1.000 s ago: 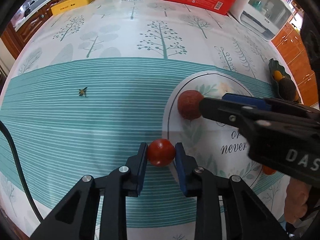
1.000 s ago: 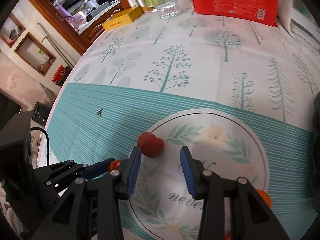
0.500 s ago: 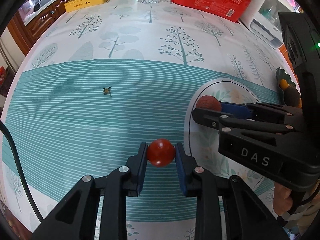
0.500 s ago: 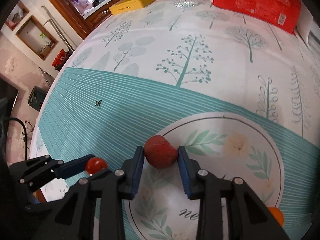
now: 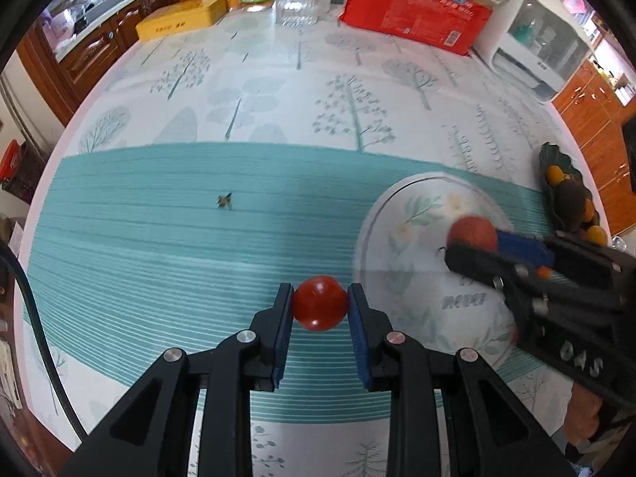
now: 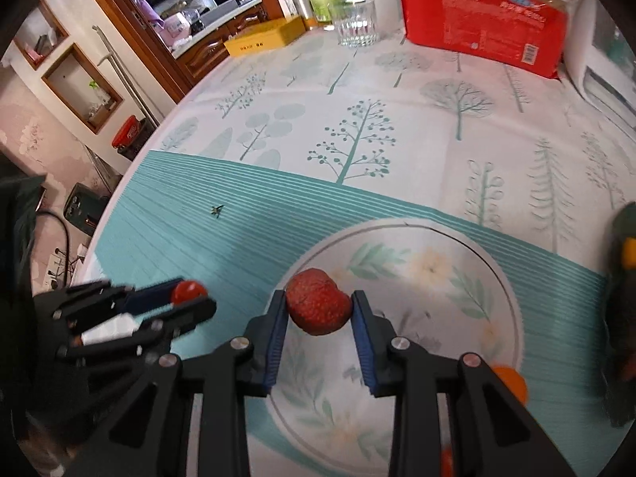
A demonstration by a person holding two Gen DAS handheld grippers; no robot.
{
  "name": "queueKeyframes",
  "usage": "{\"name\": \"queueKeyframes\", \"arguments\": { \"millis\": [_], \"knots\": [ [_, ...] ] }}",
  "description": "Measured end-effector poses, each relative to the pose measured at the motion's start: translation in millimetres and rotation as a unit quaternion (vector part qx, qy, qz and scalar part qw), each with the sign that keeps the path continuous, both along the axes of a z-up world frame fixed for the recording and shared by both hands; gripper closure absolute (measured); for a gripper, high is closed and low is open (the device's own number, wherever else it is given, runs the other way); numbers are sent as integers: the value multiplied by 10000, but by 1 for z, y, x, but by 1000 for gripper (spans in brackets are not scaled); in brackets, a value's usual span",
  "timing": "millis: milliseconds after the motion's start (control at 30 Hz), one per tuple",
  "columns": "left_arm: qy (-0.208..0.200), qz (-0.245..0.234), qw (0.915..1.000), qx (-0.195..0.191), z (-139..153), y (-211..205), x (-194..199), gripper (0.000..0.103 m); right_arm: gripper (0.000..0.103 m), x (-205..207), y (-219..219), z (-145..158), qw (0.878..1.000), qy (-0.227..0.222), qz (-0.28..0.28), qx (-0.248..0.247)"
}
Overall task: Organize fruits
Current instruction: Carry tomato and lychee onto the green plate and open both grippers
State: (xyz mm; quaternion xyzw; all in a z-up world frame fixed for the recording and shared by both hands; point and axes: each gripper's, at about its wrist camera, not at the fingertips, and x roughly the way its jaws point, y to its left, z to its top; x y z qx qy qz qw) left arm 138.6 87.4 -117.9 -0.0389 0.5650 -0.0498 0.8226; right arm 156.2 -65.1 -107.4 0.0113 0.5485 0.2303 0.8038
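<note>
My left gripper (image 5: 320, 305) is shut on a smooth red cherry tomato (image 5: 320, 303), held above the teal striped cloth; it also shows at the left of the right wrist view (image 6: 190, 293). My right gripper (image 6: 318, 310) is shut on a rough red lychee-like fruit (image 6: 317, 307), held above the round printed patch of the cloth (image 6: 429, 262). That gripper and fruit (image 5: 473, 232) show at the right of the left wrist view. A dark green leaf-shaped dish (image 5: 564, 194) with small oranges and a dark fruit sits at the far right.
A small orange fruit (image 6: 510, 383) lies on the cloth by my right finger. A red package (image 5: 413, 20), a glass (image 5: 296, 8), a yellow box (image 5: 179, 24) and a white appliance (image 5: 536, 51) stand along the far edge. A small dark speck (image 5: 224, 200) lies on the teal stripes.
My right gripper closed on the rough red fruit and lifted it off the cloth. My left gripper rose and drew back with the tomato still held.
</note>
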Motion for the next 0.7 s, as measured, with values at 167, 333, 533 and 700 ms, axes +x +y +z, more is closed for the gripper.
{"name": "queueKeyframes", "arguments": {
  "millis": [167, 333, 533, 700],
  "knots": [
    [-292, -279, 9992, -69, 31, -29, 2, 78, 71, -19, -34, 22, 9996, -132, -211, 95],
    [-622, -709, 9954, -156, 62, -75, 9, 78, 71, -31, -71, 41, 9980, -280, -523, 195],
    [-888, -1213, 9884, -207, 91, -135, 20, 78, 71, -42, -130, 59, 9933, -458, -1038, 230],
    [-1044, -1508, 9828, -210, 111, -188, 39, 78, 71, -45, -183, 68, 9864, -620, -1516, 138]
  ]
}}
